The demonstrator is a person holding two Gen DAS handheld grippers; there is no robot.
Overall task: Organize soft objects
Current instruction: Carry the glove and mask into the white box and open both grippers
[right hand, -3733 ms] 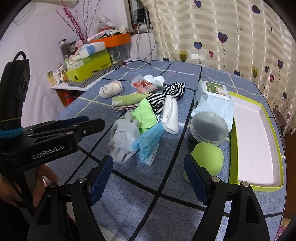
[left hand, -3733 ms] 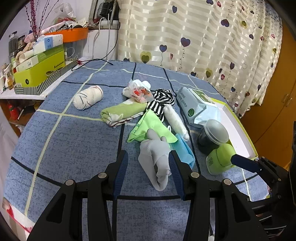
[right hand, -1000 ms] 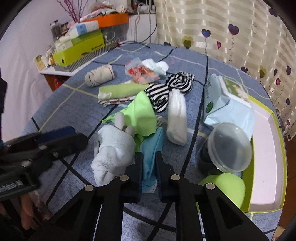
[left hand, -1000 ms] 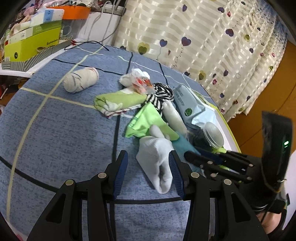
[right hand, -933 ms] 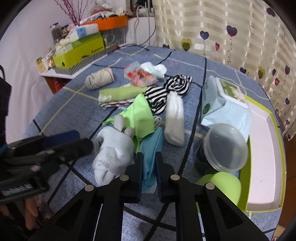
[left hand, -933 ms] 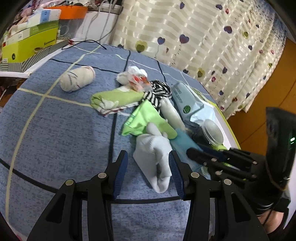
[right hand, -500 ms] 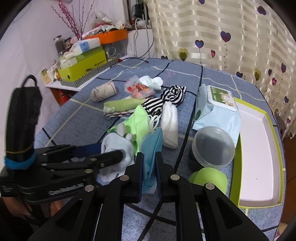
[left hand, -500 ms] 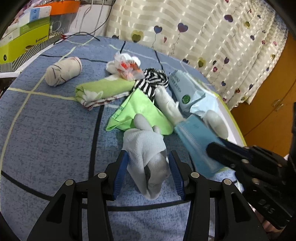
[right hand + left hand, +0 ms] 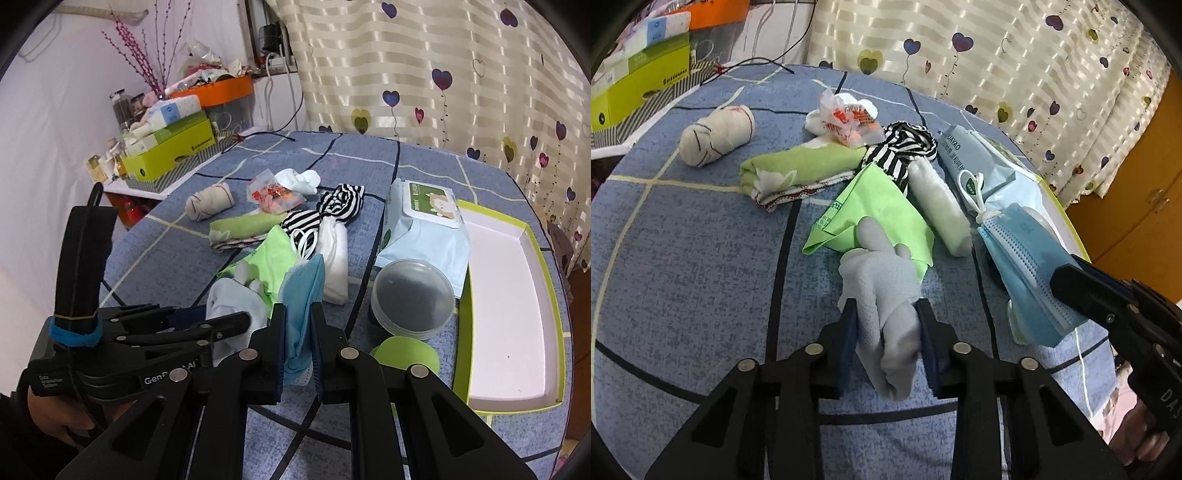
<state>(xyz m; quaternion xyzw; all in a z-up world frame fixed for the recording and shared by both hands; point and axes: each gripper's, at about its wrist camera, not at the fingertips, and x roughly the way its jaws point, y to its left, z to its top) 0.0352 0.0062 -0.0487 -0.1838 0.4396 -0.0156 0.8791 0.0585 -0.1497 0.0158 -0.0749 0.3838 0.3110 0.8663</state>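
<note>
The left gripper (image 9: 888,334) was closing its jaws on a pale grey knitted glove (image 9: 882,295) lying on the blue checked tablecloth (image 9: 694,266). The right gripper (image 9: 298,349) pinched a folded blue face mask (image 9: 301,295) above it, near a bright green cloth (image 9: 875,210).

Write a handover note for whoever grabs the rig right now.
Left gripper: jaws closing on the grey glove, which still lies on the table.
Right gripper: shut on the blue face mask, lifted clear.
Done: nothing in the white tray yet.
Left: tray both, then the green cloth, white roll, striped sock, folded green towel, rolled sock.
</note>
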